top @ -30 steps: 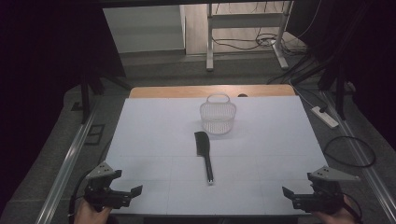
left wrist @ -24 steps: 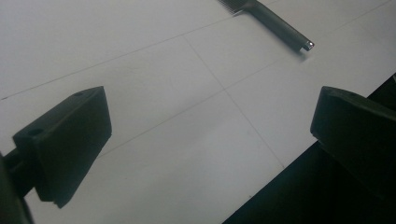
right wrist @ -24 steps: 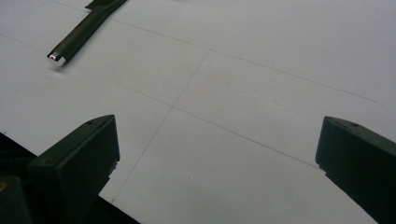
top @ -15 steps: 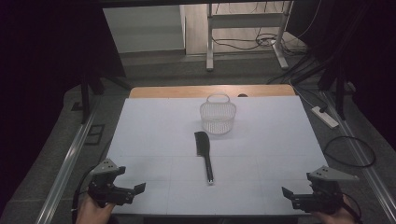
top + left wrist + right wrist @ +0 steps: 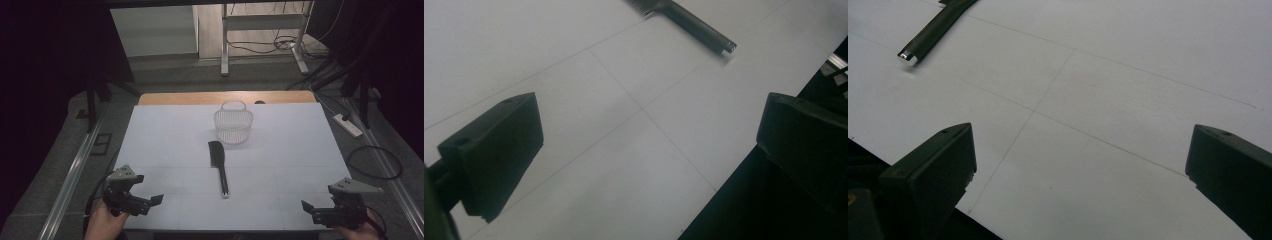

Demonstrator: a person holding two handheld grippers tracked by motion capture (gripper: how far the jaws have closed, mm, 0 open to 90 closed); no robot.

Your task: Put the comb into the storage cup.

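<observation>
Black comb (image 5: 218, 165) lay flat mid-table on the white sheet (image 5: 280, 150), head just short of the wire basket (image 5: 233, 123), handle end toward the person. Left gripper (image 5: 156, 199) sat well off the comb's handle end on its left, jaws spread wide, holding nothing. Right gripper (image 5: 306, 206) sat well off on its right, also wide apart and empty.

The bench (image 5: 165, 150) is showing a matt white sheet, smooth, over a wooden far edge. The comb (image 5: 218, 161) is looking like matt black plastic, its handle tip glinting. The basket (image 5: 233, 124) is appearing as fine wire mesh.
</observation>
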